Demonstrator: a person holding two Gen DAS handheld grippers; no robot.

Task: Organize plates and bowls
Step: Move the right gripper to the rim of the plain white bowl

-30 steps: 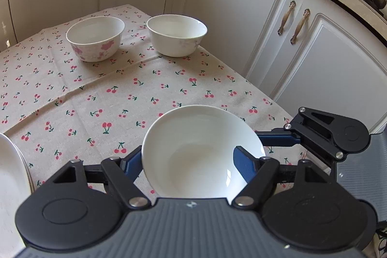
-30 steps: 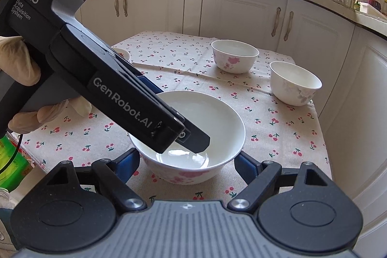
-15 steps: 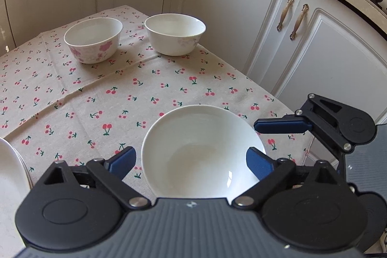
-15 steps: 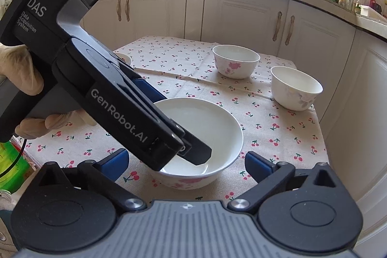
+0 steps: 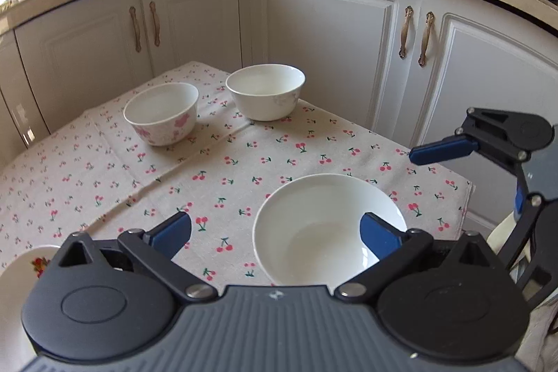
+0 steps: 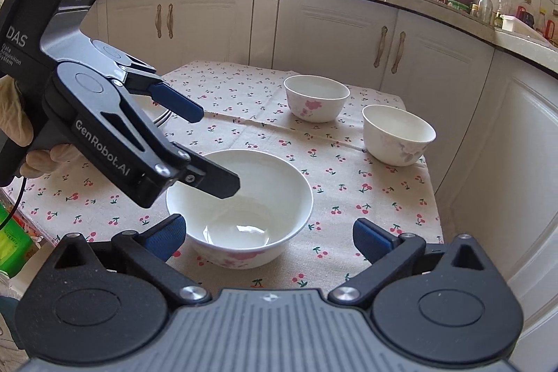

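left gripper [image 5: 275, 230] spread | right gripper [image 6: 268, 234] spread | near bowl [image 6: 240, 208] ungripped | 2 far bowls [image 5: 161, 118] beyond

Both wrist views close above the table, sharing near bowl [image 5: 327, 229] [image 6: 240, 208], facing cabinets

Nearest bowl [image 6: 240, 208] sits on tablecloth [image 6: 348, 169] near front edge. Two more bowls behind it, w/ gap btwn: one [image 6: 316, 101] farther back, other [image 6: 398, 134] to its right by cloth's right edge. Plate [image 5: 14, 302] at far left. Cabinets [image 6: 331, 37] behind table.
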